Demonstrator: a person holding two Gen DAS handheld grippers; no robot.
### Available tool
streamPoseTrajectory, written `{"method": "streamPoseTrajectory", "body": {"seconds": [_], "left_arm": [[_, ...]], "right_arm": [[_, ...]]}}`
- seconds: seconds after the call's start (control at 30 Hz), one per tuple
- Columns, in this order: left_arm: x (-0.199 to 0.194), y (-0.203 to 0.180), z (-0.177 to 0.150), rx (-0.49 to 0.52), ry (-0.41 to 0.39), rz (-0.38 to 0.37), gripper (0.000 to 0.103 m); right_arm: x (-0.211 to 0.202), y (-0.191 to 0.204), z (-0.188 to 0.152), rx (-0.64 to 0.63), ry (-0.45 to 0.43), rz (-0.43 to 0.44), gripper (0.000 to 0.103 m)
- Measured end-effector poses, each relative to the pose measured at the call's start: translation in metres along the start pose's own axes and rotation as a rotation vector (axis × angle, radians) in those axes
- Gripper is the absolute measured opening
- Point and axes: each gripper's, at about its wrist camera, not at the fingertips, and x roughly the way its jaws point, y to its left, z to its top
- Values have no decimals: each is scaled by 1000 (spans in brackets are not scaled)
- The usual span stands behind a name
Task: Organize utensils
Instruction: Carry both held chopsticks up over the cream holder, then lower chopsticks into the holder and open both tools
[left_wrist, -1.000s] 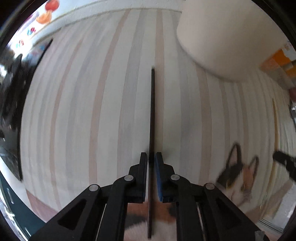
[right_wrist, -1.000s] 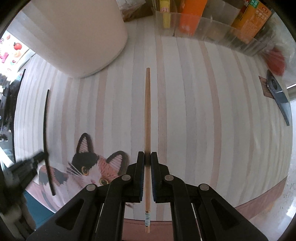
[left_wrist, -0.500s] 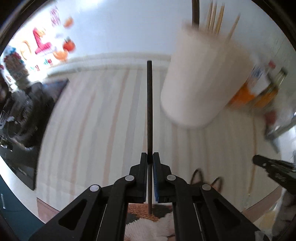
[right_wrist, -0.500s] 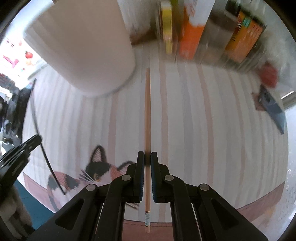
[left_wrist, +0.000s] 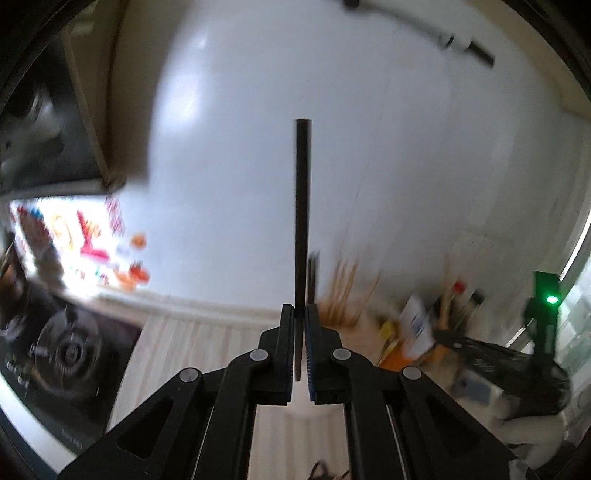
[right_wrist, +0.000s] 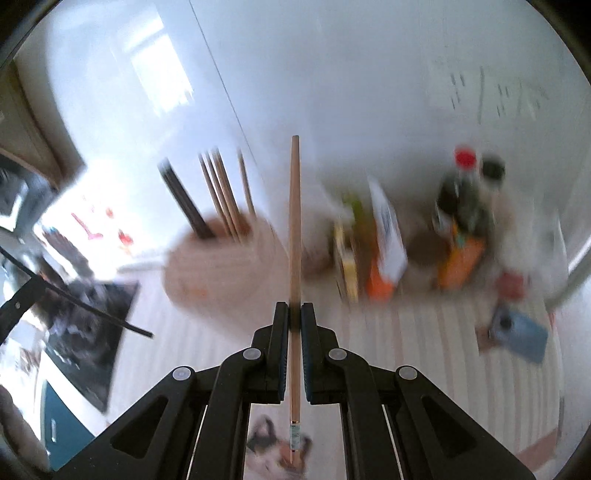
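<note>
My left gripper (left_wrist: 300, 314) is shut on a black chopstick (left_wrist: 301, 206) that points up and forward against the white wall. My right gripper (right_wrist: 294, 312) is shut on a light wooden chopstick (right_wrist: 295, 221), also pointing forward. A pale round holder (right_wrist: 221, 266) stands on the striped mat ahead and to the left of the wooden chopstick, with several wooden chopsticks (right_wrist: 225, 195) and dark ones (right_wrist: 184, 199) standing in it. In the left wrist view only the blurred tips of those chopsticks (left_wrist: 345, 288) show just right of my fingers. The left gripper with its black chopstick (right_wrist: 85, 301) shows at the left edge of the right wrist view.
Bottles and cartons (right_wrist: 417, 236) stand in a row along the wall behind the mat. A blue phone (right_wrist: 517, 334) lies at the right. A dark stove (left_wrist: 62, 350) sits at the left. A black bag (left_wrist: 509, 365) lies at the far right.
Both grippers have risen off the striped mat and tilted upward, each carrying its chopstick. The views now look over the holder toward the wall instead of down at the mat.
</note>
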Motion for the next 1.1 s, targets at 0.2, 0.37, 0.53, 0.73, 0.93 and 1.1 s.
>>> {"method": "streamPoseTrajectory", "body": {"seconds": [0.2,0.37,0.53,0.73,0.93,1.1], "left_arm": [[42,-1,47,23,-50,-22,3],[89,-4,56,35,13,-25,3],[132,-5,50,26,110,-42,3],[164,-6,29,29,205,-40,3],[170,0,21,-13,304,21,15],[134,6,26,-37,181,85,75]], "right_arm": [[-3,28,67,7,-142,36,7],[22,43,101,11,-249,59,7],[55,49,109,21,-343,77,7],[78,55,100,-14,-405,81,7],[95,54,96,-33,-332,111,7],[74,50,94,-43,-271,124,64]]}}
